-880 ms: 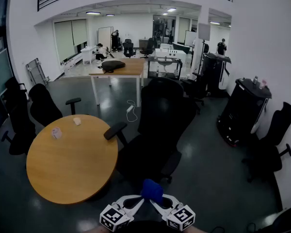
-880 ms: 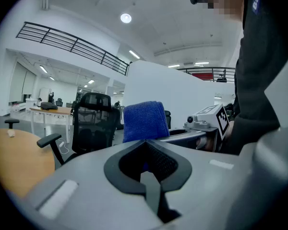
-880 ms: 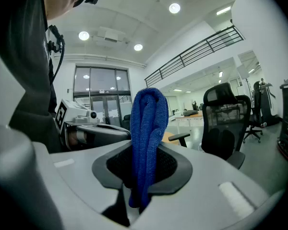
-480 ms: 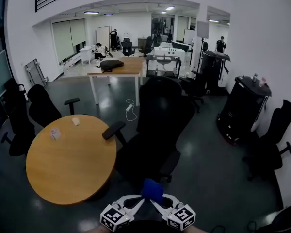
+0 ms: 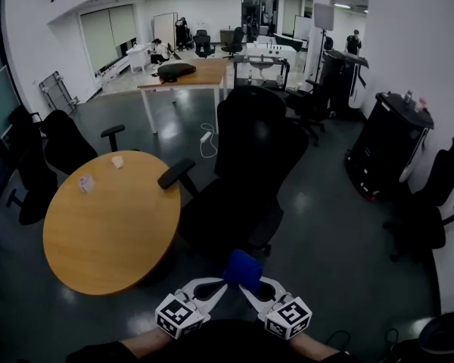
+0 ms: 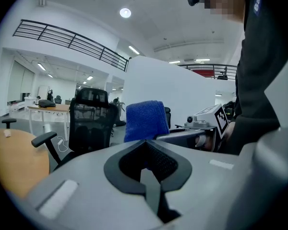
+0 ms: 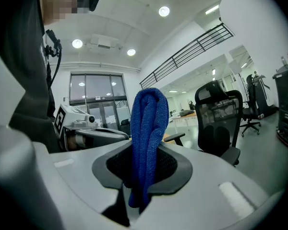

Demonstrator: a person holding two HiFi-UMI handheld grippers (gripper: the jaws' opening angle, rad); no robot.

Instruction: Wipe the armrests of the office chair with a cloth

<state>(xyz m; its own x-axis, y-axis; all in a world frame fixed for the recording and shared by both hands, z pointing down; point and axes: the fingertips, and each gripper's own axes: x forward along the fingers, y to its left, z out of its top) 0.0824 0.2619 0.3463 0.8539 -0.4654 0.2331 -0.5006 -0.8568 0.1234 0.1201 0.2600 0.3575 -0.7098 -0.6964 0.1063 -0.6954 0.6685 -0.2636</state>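
- Head view: the office chair (image 5: 246,180) stands straight ahead, well apart from both grippers.
- Its one visible armrest (image 5: 176,174) lies ahead and leftward, long axis slanting across the view.
- The right gripper (image 7: 143,164) clamps the blue cloth (image 5: 243,270). The left gripper (image 6: 146,162), on the armrest's side, has jaws together, empty.
- The blue cloth stands upright, low and central.
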